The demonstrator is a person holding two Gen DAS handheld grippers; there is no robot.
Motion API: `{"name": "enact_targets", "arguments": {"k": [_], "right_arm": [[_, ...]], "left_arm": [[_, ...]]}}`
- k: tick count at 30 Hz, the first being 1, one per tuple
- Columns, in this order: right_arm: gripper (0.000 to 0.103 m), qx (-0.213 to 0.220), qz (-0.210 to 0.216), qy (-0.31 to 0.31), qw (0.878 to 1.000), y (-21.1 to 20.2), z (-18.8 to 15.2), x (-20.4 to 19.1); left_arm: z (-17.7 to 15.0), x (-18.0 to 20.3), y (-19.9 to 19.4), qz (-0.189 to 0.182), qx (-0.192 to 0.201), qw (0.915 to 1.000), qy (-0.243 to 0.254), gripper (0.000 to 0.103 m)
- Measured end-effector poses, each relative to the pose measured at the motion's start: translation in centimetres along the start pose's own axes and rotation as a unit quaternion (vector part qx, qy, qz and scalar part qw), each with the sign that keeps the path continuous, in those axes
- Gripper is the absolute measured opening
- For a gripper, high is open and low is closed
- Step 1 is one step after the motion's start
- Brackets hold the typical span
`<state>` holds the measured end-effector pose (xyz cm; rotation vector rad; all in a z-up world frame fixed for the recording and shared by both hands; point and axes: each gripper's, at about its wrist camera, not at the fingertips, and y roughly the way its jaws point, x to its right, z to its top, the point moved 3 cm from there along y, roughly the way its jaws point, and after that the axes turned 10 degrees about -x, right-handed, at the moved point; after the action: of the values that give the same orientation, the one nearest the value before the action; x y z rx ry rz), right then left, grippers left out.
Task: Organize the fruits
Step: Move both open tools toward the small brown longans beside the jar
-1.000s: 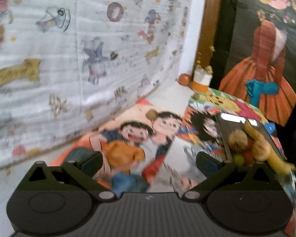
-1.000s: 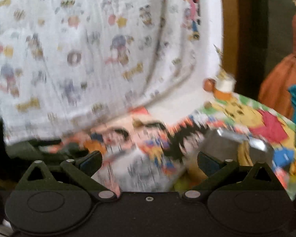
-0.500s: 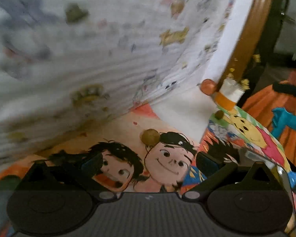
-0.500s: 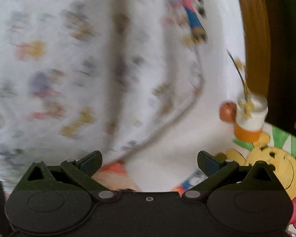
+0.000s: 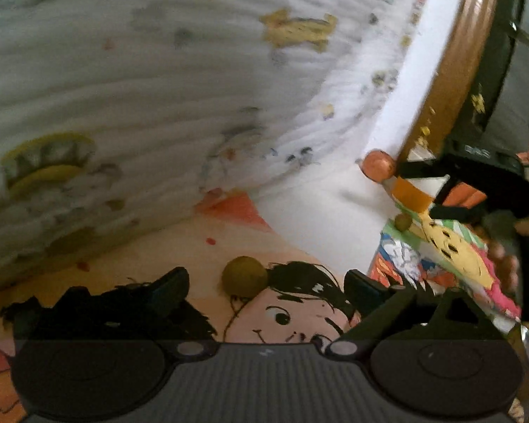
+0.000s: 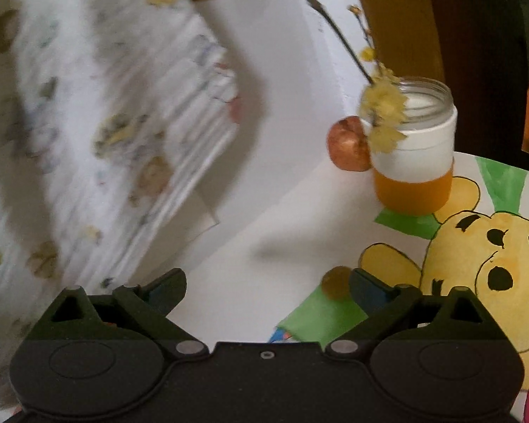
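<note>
A small olive-brown round fruit (image 5: 244, 276) lies on the cartoon-face mat (image 5: 299, 317). It sits between the fingers of my left gripper (image 5: 266, 282), whose jaws are closing but stand clear of it on both sides. A second small brown fruit (image 6: 335, 282) rests at the edge of the yellow-bear mat (image 6: 476, 264), just inside the right finger of my open right gripper (image 6: 266, 283). A reddish-brown fruit (image 6: 349, 148) leans against a jar further back. The left wrist view also shows this reddish-brown fruit (image 5: 379, 165) and the second small fruit (image 5: 402, 221).
A glass jar (image 6: 414, 162) banded white and orange holds a twig with yellow blossoms at the back. A patterned white cloth (image 5: 158, 105) hangs along the left. A brown wooden frame (image 5: 451, 70) rises behind the jar. A person's hand (image 5: 504, 264) shows at the right.
Both views have moved forward and down towards the back of the table, and the fruit tray has left view. The left fingers have narrowed slightly around the small fruit. The right view has reached the jar.
</note>
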<state>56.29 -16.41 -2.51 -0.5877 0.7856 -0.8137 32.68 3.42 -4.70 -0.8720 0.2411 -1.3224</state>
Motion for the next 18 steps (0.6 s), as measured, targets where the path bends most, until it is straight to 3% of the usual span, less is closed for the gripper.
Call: {"name": "enact_targets", "arguments": {"k": [7,18], "right_arm": [[0.093,-0.013,0.013,0.028,0.999,2.4,0.4,1.9],[0.078,-0.039,0.046,-0.009,0.998,3.9,-0.9,0.7]], "left_arm": [[0.3,0.5,0.6,-0.026,0.004,0.9995,-0.016,0.081],[0.8,0.4,1.8,-0.054,-0.002,0.9981,-0.028,0.059]]}}
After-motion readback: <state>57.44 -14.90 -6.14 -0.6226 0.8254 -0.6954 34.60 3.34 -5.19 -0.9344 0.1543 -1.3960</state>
